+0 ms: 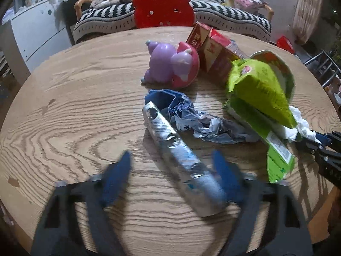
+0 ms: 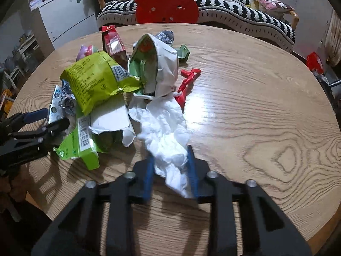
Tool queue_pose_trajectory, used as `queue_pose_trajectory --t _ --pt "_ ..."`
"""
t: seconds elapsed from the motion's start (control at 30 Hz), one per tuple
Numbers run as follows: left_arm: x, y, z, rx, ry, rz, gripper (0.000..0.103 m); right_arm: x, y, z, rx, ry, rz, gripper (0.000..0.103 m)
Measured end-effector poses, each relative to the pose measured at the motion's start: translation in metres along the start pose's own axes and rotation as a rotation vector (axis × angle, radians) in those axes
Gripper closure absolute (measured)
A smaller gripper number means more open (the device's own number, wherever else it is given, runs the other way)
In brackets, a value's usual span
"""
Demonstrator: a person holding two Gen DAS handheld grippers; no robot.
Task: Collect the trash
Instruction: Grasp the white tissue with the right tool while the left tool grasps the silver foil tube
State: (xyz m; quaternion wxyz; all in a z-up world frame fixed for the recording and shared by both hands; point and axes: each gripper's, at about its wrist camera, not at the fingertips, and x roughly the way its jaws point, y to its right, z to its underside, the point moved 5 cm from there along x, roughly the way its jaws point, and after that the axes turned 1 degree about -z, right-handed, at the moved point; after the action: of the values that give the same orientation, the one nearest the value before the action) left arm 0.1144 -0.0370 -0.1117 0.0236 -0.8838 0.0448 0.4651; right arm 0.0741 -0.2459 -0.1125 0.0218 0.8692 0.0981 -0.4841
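Trash lies on a round wooden table (image 1: 70, 98). My left gripper (image 1: 172, 160) is open, its blue fingers on either side of a long silver foil wrapper (image 1: 172, 147), whose near end lies against the right finger. A crumpled blue and silver wrapper (image 1: 191, 115) lies behind it. My right gripper (image 2: 170, 157) is shut on a crumpled white tissue (image 2: 164, 128). A lime green snack bag (image 2: 96, 81) rests on a torn green carton (image 2: 85, 143). A crushed paper cup (image 2: 157, 68) stands behind the tissue. The right gripper shows at the right edge of the left wrist view (image 1: 319, 143).
A purple and pink toy (image 1: 170, 64) and red cartons (image 1: 213, 47) stand at the table's middle. Red plastic scraps (image 2: 187, 81) and a small green piece (image 2: 183, 52) lie near the cup. A red chair back (image 2: 166, 6) and a striped sofa (image 2: 234, 6) are beyond the table.
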Motion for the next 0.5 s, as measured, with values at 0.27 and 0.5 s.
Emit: queue_pose_trajectory --t 0.27,0.5 --pt "-0.016 0.0 0.002 0.005 0.002 0.02 0.082 -0.043 0.001 -0.007 0.025 0.091 -0.032 0.081" --pt "-0.037 0.005 0.002 0.031 0.058 0.005 0.082 -0.074 0.002 -0.008 0.048 0.153 -0.054 0.081"
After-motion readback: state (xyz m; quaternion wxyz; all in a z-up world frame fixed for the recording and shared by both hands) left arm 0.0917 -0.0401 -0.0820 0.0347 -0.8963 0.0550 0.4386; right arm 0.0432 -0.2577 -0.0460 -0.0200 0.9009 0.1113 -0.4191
